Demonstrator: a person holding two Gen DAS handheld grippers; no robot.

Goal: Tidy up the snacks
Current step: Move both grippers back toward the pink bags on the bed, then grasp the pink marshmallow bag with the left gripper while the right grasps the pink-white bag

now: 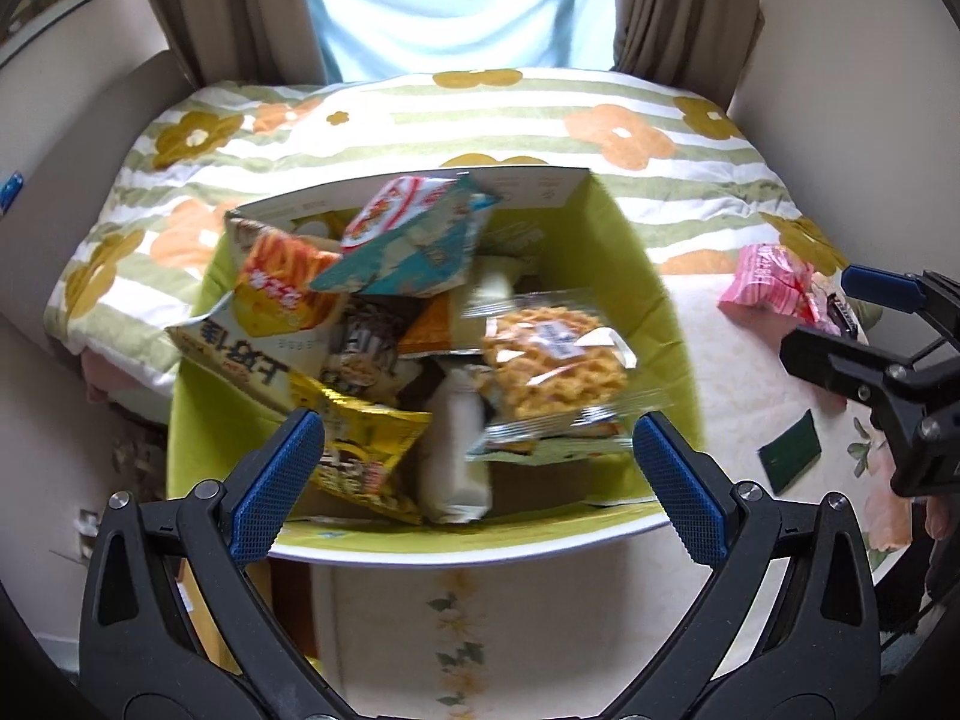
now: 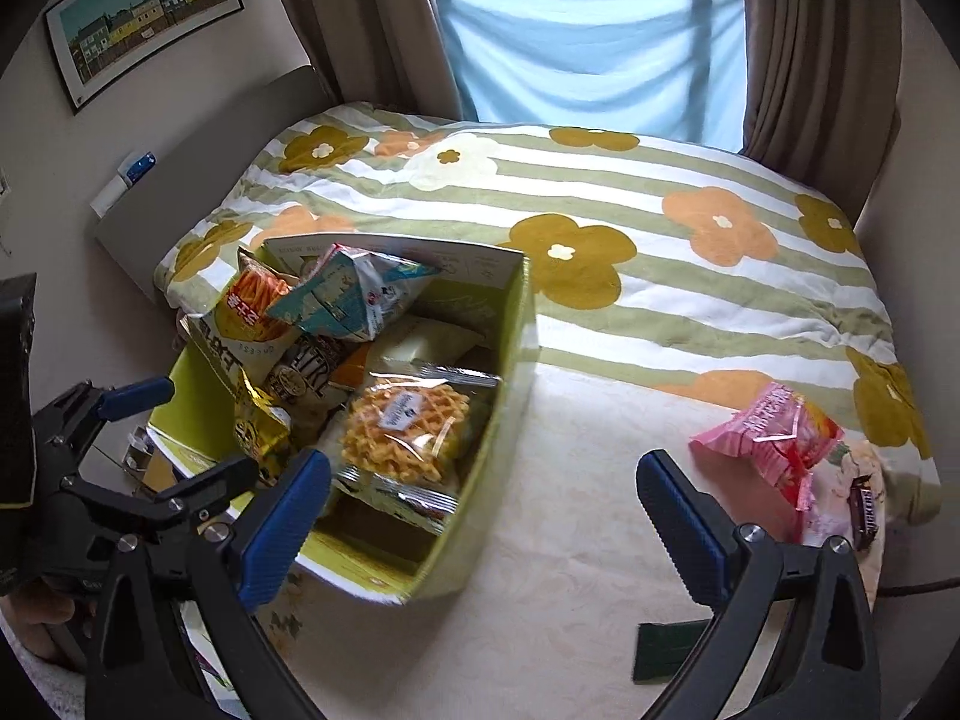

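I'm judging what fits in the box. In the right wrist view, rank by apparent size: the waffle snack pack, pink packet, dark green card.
1. Waffle snack pack
2. Pink packet
3. Dark green card, partly hidden by a gripper finger, so its rank is unsure.

Both wrist views look down, close, sharing the snack box (image 1: 606,228).

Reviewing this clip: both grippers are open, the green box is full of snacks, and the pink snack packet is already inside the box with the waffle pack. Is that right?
Not quite. The pink snack packet is not in the box; it lies outside on the table, to the right of the green box, as the right wrist view shows. The waffle pack is inside, and both the left gripper and right gripper are open.
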